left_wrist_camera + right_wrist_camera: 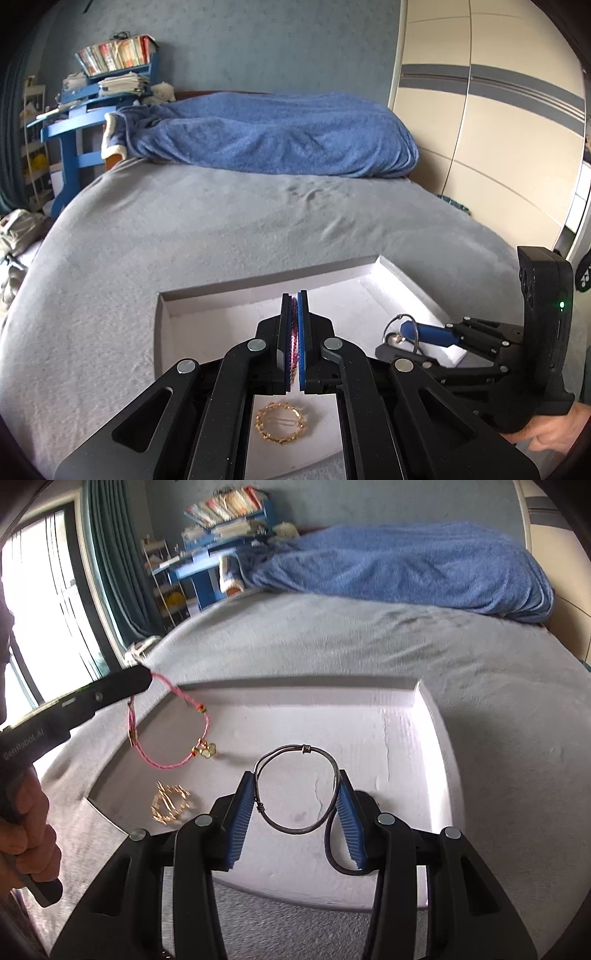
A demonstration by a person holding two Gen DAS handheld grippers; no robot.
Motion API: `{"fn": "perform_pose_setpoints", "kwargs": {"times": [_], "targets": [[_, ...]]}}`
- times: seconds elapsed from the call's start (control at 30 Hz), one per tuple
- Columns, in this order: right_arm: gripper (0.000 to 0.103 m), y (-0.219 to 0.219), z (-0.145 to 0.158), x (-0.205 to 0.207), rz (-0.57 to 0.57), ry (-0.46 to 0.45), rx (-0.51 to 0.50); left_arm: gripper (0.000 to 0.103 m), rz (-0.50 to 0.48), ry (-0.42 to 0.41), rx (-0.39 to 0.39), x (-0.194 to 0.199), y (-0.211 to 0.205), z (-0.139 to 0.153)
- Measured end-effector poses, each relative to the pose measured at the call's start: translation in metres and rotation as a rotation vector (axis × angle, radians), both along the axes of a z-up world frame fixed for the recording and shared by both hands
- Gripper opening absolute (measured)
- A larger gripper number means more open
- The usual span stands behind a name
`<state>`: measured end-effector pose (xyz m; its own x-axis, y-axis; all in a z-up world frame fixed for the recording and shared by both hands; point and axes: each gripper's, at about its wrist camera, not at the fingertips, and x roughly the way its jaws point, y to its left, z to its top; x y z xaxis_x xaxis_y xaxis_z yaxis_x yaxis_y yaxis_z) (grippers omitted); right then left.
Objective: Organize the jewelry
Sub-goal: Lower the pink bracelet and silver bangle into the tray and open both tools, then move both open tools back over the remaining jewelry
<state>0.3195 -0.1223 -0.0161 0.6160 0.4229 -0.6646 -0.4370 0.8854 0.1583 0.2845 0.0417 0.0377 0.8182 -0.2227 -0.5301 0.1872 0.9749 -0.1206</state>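
Observation:
A shallow white foam tray (pixel 406 738) lies on the grey bed. My left gripper (pixel 294 306) is shut on a pink cord bracelet (pixel 166 734) with a gold charm, which hangs from it above the tray's left side. A gold ring-shaped brooch (pixel 279 422) lies on the tray under the left gripper; it also shows in the right wrist view (pixel 170 803). My right gripper (pixel 297 797) is open, with a dark wire bangle (pixel 295 786) spanning between its blue pads (pixel 240 823), just above the tray. The right gripper also shows in the left wrist view (pixel 400 334).
The grey bed cover (pixel 221 229) surrounds the tray. A blue blanket (pixel 277 136) is heaped at the head of the bed. A blue desk with books (pixel 103 81) stands far left, a wardrobe (pixel 498 129) on the right, a window (pixel 44 602) left.

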Motion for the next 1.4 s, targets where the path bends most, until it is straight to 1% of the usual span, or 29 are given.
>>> {"fn": "perform_pose_setpoints", "kwargs": {"times": [0.17,0.3,0.4,0.47,0.5,0.53,0.57,0.6,0.63,0.67,0.7,0.73,0.77,0.83,1.03,1.13,1.4], "targets": [[0.044,0.005,-0.014,0.005,0.002,0.048,-0.046,0.003,-0.016,0.049,0.028,0.011,-0.010,-0.021],[0.044,0.006,-0.019,0.007,-0.002,0.069,-0.060,0.004,-0.019,0.094,0.056,0.012,-0.013,-0.033],[0.044,0.004,-0.022,0.008,-0.013,0.082,-0.061,0.004,-0.001,0.123,0.055,0.014,-0.011,-0.038],[0.045,0.002,-0.021,0.009,-0.017,0.082,-0.055,0.010,0.008,0.138,0.049,0.015,-0.009,-0.040],[0.046,0.002,-0.021,0.009,-0.018,0.081,-0.054,0.021,0.020,0.140,0.049,0.015,-0.007,-0.041],[0.046,0.002,-0.021,0.008,-0.019,0.080,-0.053,0.029,0.029,0.140,0.044,0.014,-0.006,-0.041],[0.047,0.002,-0.020,0.007,-0.018,0.077,-0.052,0.033,0.033,0.139,0.041,0.014,-0.005,-0.041],[0.050,0.002,-0.020,0.007,-0.017,0.076,-0.051,0.039,0.037,0.135,0.037,0.013,-0.004,-0.040],[0.052,0.002,-0.019,0.006,-0.015,0.069,-0.051,0.048,0.042,0.130,0.039,0.012,-0.004,-0.039],[0.053,0.003,-0.018,0.004,-0.015,0.062,-0.049,0.052,0.049,0.124,0.044,0.011,-0.004,-0.038],[0.055,0.002,-0.016,0.002,-0.014,0.054,-0.047,0.059,0.056,0.114,0.050,0.009,-0.004,-0.036],[0.055,0.002,-0.014,0.002,-0.014,0.048,-0.045,0.064,0.059,0.106,0.052,0.008,-0.004,-0.033],[0.057,0.002,-0.012,0.001,-0.014,0.041,-0.041,0.065,0.062,0.098,0.052,0.006,-0.003,-0.031],[0.059,-0.001,-0.008,-0.002,-0.019,0.030,-0.032,0.074,0.073,0.082,0.050,0.002,-0.001,-0.026],[0.062,-0.014,0.002,-0.008,-0.054,0.012,-0.006,0.086,0.122,0.052,0.040,-0.013,0.010,-0.014],[0.063,-0.024,0.007,-0.014,-0.076,0.003,0.010,0.088,0.141,0.054,0.024,-0.022,0.016,-0.008],[0.067,-0.045,0.020,-0.037,-0.114,-0.028,0.020,0.088,0.144,0.044,0.025,-0.049,0.020,0.002]]}}
